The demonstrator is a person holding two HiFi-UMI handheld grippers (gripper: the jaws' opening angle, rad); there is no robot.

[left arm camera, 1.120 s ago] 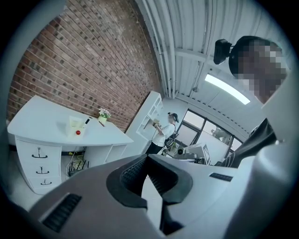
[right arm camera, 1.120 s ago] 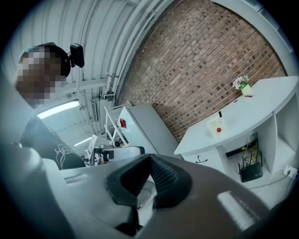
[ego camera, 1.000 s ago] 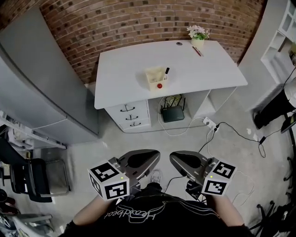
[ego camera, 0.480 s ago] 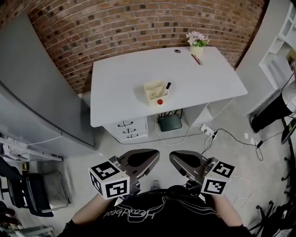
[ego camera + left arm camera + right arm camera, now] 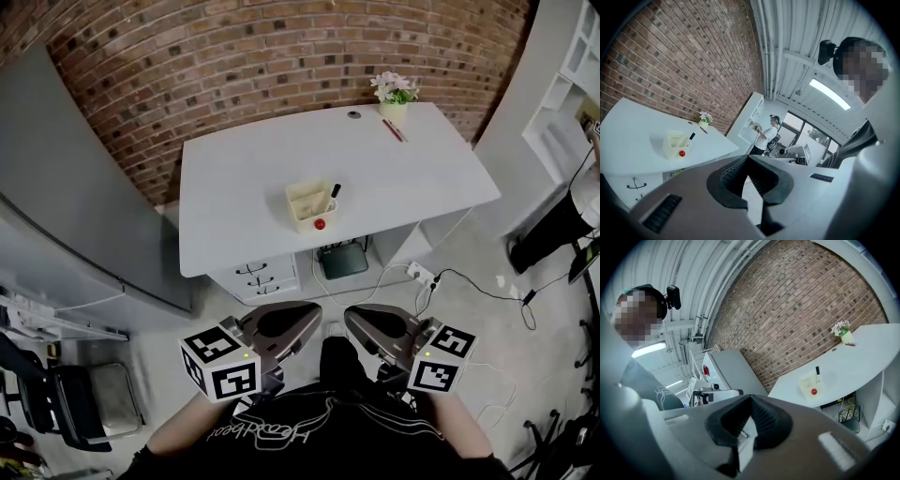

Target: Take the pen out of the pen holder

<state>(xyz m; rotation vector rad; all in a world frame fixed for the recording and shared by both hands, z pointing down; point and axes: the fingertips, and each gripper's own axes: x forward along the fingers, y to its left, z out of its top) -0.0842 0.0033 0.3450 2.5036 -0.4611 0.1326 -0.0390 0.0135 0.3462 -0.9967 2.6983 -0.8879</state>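
Observation:
A cream pen holder (image 5: pixel 307 204) stands on the white desk (image 5: pixel 244 202) near its front edge, with a red knob (image 5: pixel 320 224) on its front. A black pen (image 5: pixel 334 192) sticks up from the holder's right side. Both grippers hang low in front of my body, well short of the desk. My left gripper (image 5: pixel 302 315) and right gripper (image 5: pixel 364 319) are shut with nothing in them. The left gripper view shows the holder (image 5: pixel 675 142) and pen (image 5: pixel 691 136) far beyond the closed jaws. In the right gripper view the holder (image 5: pixel 808 382) and pen (image 5: pixel 817 372) are also far off.
A flower pot (image 5: pixel 394 91) and a red pen (image 5: pixel 393 129) sit at the desk's far right. Drawers (image 5: pixel 265 272) and a black router (image 5: pixel 344 260) are under the desk, with cables (image 5: pixel 450 272) on the floor. A grey cabinet (image 5: pixel 84 187) stands left, a chair (image 5: pixel 89 394) lower left.
The desk and pen holder have shifted down and closer in the head view as I moved toward them. Both grippers keep their place and stay shut.

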